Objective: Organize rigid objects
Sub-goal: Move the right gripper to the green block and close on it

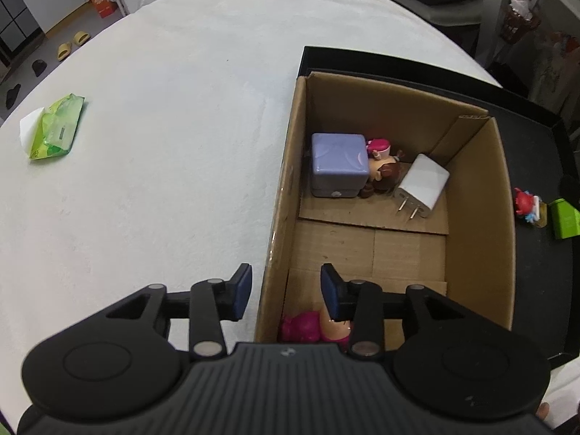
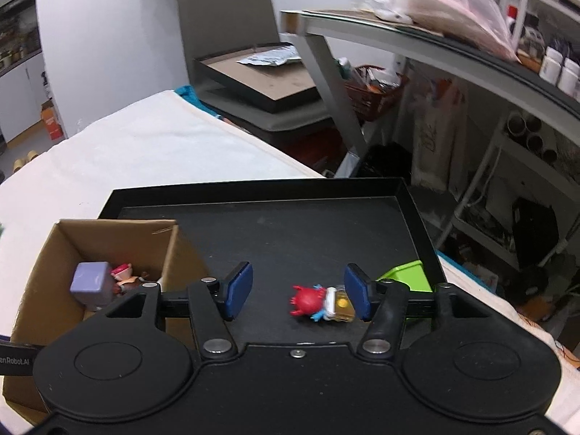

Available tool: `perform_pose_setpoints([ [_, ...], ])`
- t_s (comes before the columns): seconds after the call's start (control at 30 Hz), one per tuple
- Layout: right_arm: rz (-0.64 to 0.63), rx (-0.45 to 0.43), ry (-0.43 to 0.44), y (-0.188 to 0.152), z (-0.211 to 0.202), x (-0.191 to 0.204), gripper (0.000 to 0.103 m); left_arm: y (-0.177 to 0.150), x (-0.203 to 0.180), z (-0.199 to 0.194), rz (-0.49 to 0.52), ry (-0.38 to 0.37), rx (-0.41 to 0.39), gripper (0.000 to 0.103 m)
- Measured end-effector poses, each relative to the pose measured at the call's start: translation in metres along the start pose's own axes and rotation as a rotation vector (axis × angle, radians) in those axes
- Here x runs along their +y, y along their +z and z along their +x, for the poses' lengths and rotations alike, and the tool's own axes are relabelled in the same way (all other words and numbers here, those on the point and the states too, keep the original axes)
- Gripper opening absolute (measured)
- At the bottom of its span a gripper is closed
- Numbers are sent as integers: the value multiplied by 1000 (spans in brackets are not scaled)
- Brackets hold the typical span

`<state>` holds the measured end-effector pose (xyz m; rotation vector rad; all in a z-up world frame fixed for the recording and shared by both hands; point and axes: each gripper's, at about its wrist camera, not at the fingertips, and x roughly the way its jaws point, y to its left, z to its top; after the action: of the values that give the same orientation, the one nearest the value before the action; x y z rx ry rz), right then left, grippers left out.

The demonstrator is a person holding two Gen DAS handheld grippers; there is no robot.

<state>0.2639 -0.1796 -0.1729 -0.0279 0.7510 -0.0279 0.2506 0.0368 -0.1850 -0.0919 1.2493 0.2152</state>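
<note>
A cardboard box (image 1: 475, 195) stands in a black tray (image 1: 536, 166). Inside lie a lilac cube (image 1: 339, 165), a small doll figure (image 1: 384, 168), a white plug charger (image 1: 422, 185) and a pink toy (image 1: 308, 326) at the near end. My left gripper (image 1: 286, 291) is open, straddling the box's left wall above the pink toy. On the tray floor lie a red crab figure (image 2: 319, 302) and a green block (image 2: 406, 275). My right gripper (image 2: 297, 291) is open, its fingers either side of the crab; the right pad (image 2: 357, 291) stands beside the green block.
A green wipes packet (image 1: 58, 127) lies on the white cloth-covered table (image 1: 163, 145) at the left. The box (image 2: 36, 282) fills the tray's (image 2: 275, 190) left end. Beyond the table's far edge are a chair with a flat tray (image 2: 261, 79) and metal shelving (image 2: 435, 47).
</note>
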Motion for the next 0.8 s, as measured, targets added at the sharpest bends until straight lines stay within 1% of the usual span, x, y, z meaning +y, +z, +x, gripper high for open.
perform_pose_setpoints([
  [0.2,-3,12,-26,5,9,-13,68,5,-1,1,-12,36,2,43],
  [0.4,33,50,-29,7,22,-36,68,12,-5,3,-9,66,-7,47],
  [0.6,68,75,-44,6,36,-59,68,16,-15,10,-10,84,12,49],
  [0.7,80,99,-45,2,47,-67,68,17,-21,13,-9,124,11,49],
  [0.8,86,105,-49,1,54,-71,68,19,-27,14,-18,113,23,50],
])
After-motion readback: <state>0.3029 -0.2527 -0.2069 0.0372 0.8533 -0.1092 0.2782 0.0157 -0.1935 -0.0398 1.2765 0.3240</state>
